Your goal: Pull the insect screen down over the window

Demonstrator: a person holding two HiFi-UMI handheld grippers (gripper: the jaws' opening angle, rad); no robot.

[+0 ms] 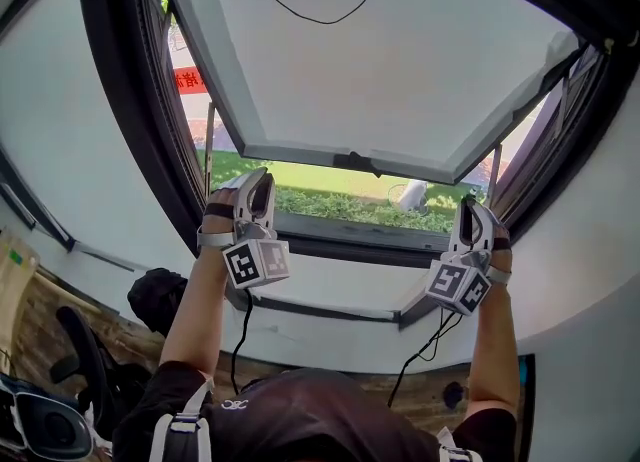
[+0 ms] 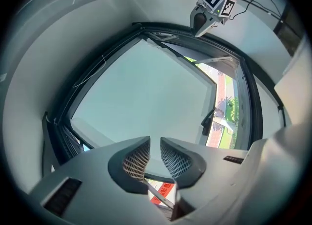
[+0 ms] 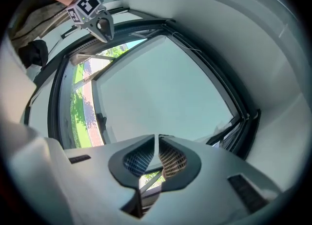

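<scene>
Two grippers are held up in front of the window (image 1: pixel 118 100), one toward each side of it. The left gripper (image 1: pixel 256 188) is by the lower left of the opening and the right gripper (image 1: pixel 472 214) by the lower right, both just above the bottom rail (image 1: pixel 340 234). That even spacing suits a job where a wide bar has to come down level, so I judge the person is getting ready to take hold at two points rather than one.

The left gripper's jaws stand a little apart, with only the pale pane showing through the gap. The right gripper's jaws are all but together, a hairline slit between the pads, and nothing is caught there either. Neither gripper touches anything.

The sash (image 1: pixel 400 60) is swung outward from the top, its handle (image 1: pixel 355 162) at the lower edge, leaving a strip of lawn (image 1: pixel 330 186) open to the air below it. That gap is what the insect screen is meant to cover. No mesh lies across the opening in any view; I judge the screen is rolled away at the top of the frame, which the pictures do not show clearly. The pull itself has not begun, and both grippers look too low to reach it.
</scene>
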